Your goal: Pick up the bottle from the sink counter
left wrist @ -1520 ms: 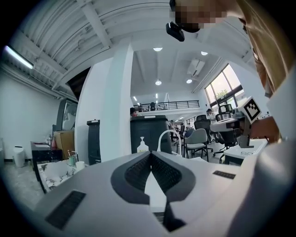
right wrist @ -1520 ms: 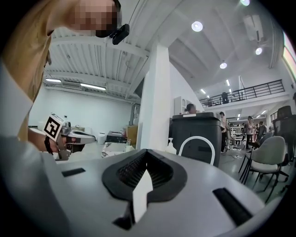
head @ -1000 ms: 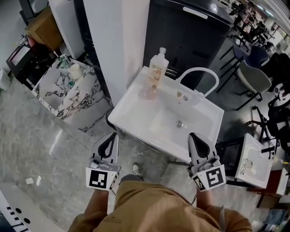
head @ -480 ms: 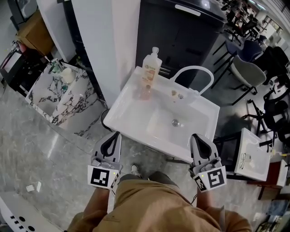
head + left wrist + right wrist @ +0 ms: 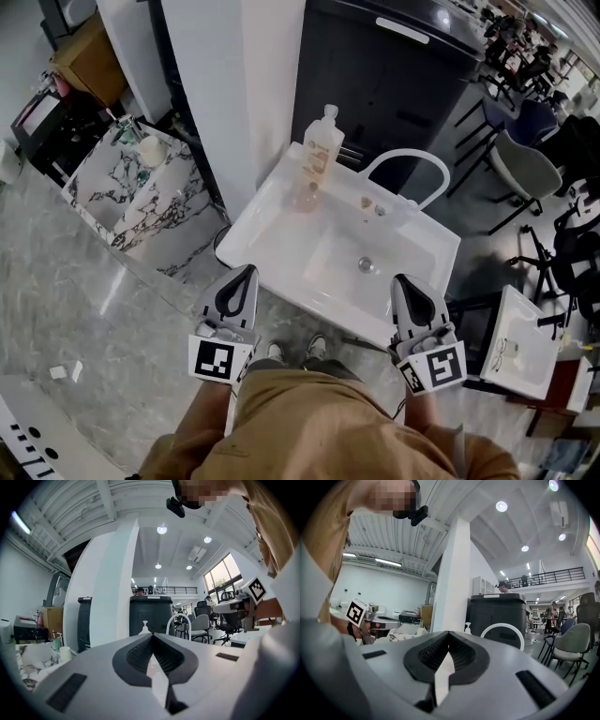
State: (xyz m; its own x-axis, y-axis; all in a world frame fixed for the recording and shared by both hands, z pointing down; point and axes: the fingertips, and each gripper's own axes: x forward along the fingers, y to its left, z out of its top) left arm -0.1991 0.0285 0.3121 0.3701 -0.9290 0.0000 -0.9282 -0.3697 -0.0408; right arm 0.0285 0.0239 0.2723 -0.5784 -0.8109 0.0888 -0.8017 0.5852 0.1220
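Observation:
The bottle [image 5: 323, 142] is a clear pump bottle of pale liquid, upright on the back left corner of the white sink [image 5: 263, 202]. It shows small and far off in the left gripper view as the bottle [image 5: 145, 627], and in the right gripper view as the bottle [image 5: 468, 628]. My left gripper [image 5: 246, 273] hovers just off the sink's front left edge, jaws shut and empty, the same gripper [image 5: 152, 636]. My right gripper [image 5: 398, 280] is at the front right edge, also shut on nothing, the same gripper [image 5: 448, 633]. Both point level toward the sink, well short of the bottle.
A white arched faucet [image 5: 409, 153] stands at the sink's back, with a tall black cabinet [image 5: 394, 66] behind it. A white pillar [image 5: 239, 84] rises to the left of the bottle. A marble basin [image 5: 141, 192] sits further left, office chairs [image 5: 525, 159] to the right, and another white sink [image 5: 520, 342] at lower right.
Both grippers have edged a little forward toward the sink's front edge, still shut. The bottle stands where it was.

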